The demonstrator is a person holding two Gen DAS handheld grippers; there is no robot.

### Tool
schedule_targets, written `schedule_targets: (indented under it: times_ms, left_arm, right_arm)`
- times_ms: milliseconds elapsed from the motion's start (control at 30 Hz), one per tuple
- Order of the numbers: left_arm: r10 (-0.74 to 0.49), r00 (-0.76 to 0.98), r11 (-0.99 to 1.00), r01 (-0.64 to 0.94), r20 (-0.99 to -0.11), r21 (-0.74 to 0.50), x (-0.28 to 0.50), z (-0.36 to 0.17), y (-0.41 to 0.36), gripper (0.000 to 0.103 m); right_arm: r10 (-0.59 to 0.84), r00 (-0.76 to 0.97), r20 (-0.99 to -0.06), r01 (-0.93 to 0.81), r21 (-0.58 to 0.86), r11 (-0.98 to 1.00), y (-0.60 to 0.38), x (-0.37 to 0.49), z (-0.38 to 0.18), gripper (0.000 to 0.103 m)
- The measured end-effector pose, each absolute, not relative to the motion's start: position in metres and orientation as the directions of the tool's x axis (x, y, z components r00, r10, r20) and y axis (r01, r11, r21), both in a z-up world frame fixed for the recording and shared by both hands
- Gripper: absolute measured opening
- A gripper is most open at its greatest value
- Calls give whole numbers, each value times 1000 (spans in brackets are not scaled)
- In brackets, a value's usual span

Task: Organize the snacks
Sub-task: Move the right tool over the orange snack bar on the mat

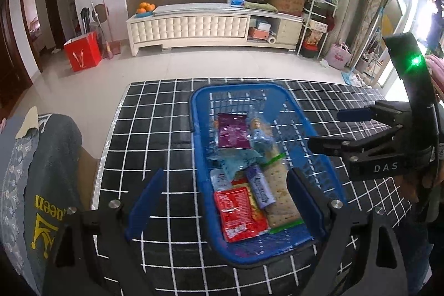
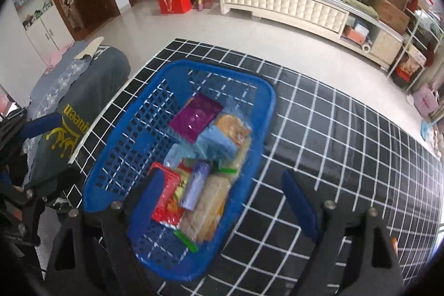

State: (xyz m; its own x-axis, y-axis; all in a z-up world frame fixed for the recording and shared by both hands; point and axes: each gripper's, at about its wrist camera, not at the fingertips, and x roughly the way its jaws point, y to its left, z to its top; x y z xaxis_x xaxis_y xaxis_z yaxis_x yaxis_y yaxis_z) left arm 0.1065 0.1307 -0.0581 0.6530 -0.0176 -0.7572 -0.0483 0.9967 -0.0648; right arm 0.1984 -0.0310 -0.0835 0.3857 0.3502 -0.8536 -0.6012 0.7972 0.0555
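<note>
Lying at the far left of the left wrist view, a grey cushion (image 1: 52,185) with yellow lettering sits beside the bench (image 1: 155,129), which is covered in a black cloth with a white grid. Low in the same frame, the left claw (image 1: 222,201) is spread wide and has hold of nothing; its left blue finger is over the cloth and its right one over the basket. The blue basket (image 1: 199,101), a slotted plastic one, stands on the bench in the middle of the frame and carries all the snacks: a purple packet (image 1: 232,133) towards the far end, a pale blue wrapper (image 1: 236,161) in the centre, a red packet (image 1: 236,212) at the near end, a small lilac packet (image 1: 262,189) just right of it, and a clear bag of crackers (image 1: 280,199) along the right wall. At the right edge the right claw (image 1: 330,129) reaches in sideways near the basket's right rim, its blue-tipped fingers parted and empty, below a green light (image 1: 415,61).

In the right wrist view the basket (image 2: 125,135) lies left of centre with the same snacks inside, blurred. The right claw (image 2: 222,201) at the bottom is wide open and empty, its left finger over the red packet (image 2: 169,185) and its right one over bare cloth. In the upper part of the frame a white cabinet (image 2: 283,2) stands against the wall.
</note>
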Motion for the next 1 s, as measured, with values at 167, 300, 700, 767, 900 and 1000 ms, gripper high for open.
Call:
schedule_targets:
  times_ms: [167,300,700,767,900,1000]
  left_arm:
    - [-33,665,998,-23,-747,-65,103,-51,112,103]
    - [-40,669,999,1,-742,-53,106,-47,90,103]
    - [-125,642,988,148,-757,-38,135,-53,-14,103]
    - [-144,631,983,182,-762,-36,141,-57,-38,103]
    - [-177,616,971,239,-768,-32,150,-62,-74,103]
    - [-193,602,960,280,-775,-22,156,-69,-101,103]
  right_arm:
    - [359,402,-842,-588,63,807,-62,183,-77,89]
    - [359,425,-831,-569,63,820,-90,172,-72,89]
    - [280,487,-827,-483,12,876,-193,162,-75,96]
    - [256,496,-829,-461,-1,888,-213,162,-77,96]
    - [217,504,-836,-417,-15,909,-251,166,-86,103]
    - [163,514,-842,-378,-51,925,-278,170,-95,103]
